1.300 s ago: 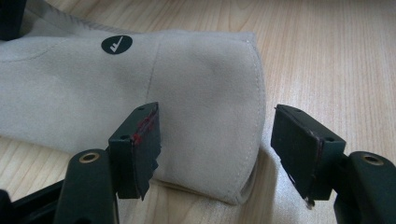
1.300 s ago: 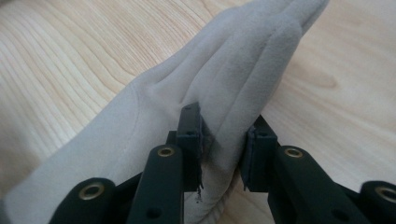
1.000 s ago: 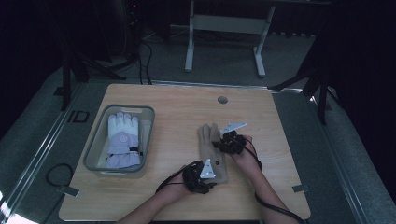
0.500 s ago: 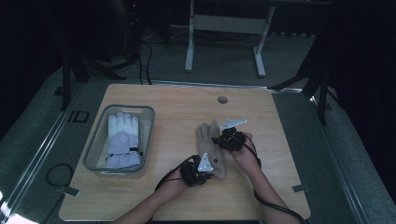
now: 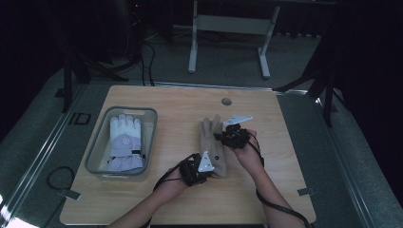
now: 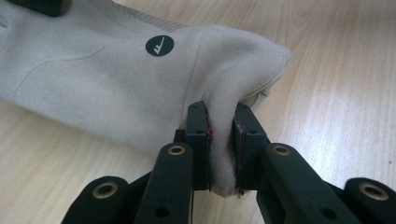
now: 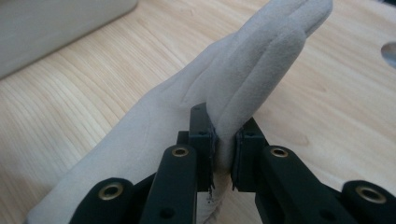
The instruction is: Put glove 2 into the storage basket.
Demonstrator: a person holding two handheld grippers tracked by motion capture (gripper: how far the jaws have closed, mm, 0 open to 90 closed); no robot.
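Observation:
A beige suede glove (image 5: 212, 142) lies lengthwise near the middle of the wooden table (image 5: 166, 199), held at both ends. My left gripper (image 5: 207, 172) is shut on the cuff edge; in the left gripper view the pads pinch a fold of the glove (image 6: 93, 79) at the gripper (image 6: 222, 116). My right gripper (image 5: 224, 137) is shut on the glove's finger side. In the right gripper view the gripper (image 7: 224, 128) clamps the glove (image 7: 252, 60) just below the raised fingers, its jaws having just been closing on it.
A clear plastic bin (image 5: 95, 152) stands at the table's left with a white and lavender glove (image 5: 124, 142) inside. A round cable hole (image 5: 226, 101) sits near the far edge. Cables trail from both grippers toward the near edge.
Both grippers have risen a little, bringing the beige glove up with them. The left jaws have closed on the cuff.

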